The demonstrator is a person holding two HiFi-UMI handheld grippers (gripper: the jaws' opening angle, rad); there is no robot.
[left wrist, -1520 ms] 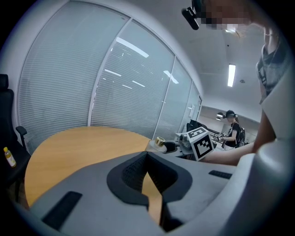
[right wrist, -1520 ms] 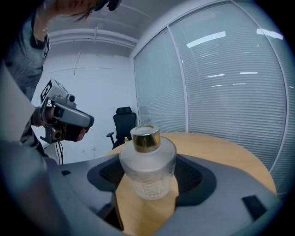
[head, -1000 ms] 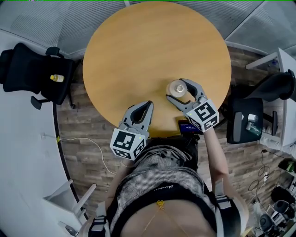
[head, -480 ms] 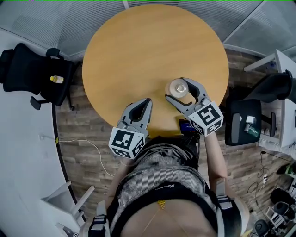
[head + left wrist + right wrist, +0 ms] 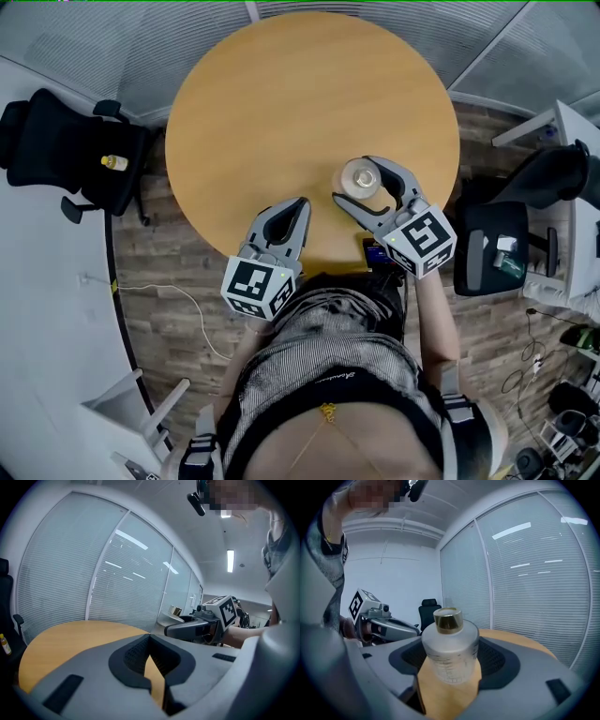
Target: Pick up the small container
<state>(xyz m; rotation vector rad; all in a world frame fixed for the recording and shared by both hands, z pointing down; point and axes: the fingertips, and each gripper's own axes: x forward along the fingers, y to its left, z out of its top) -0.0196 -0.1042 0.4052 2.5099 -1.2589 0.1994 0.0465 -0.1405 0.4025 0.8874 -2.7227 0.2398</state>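
Observation:
The small container [image 5: 361,176] is a frosted bottle with a gold cap, standing upright on the round wooden table [image 5: 281,103] near its right front edge. My right gripper [image 5: 354,179] is open, one jaw on each side of the bottle. In the right gripper view the bottle [image 5: 450,651] stands between the dark pads [image 5: 492,658], its base on the wood; I cannot tell whether the pads touch it. My left gripper [image 5: 298,208] hovers over the table's front edge, left of the bottle, shut with nothing in it; its tips [image 5: 150,637] meet.
A black office chair [image 5: 66,141] with a small yellow bottle [image 5: 114,162] on it stands to the left of the table. Another dark chair [image 5: 492,248] stands to the right. A dark device [image 5: 375,254] lies at the table's near edge. Blinds line the far side.
Hardly anything. The right gripper stays round the bottle, its marker cube drifting slightly to the right. The left gripper has kept its place.

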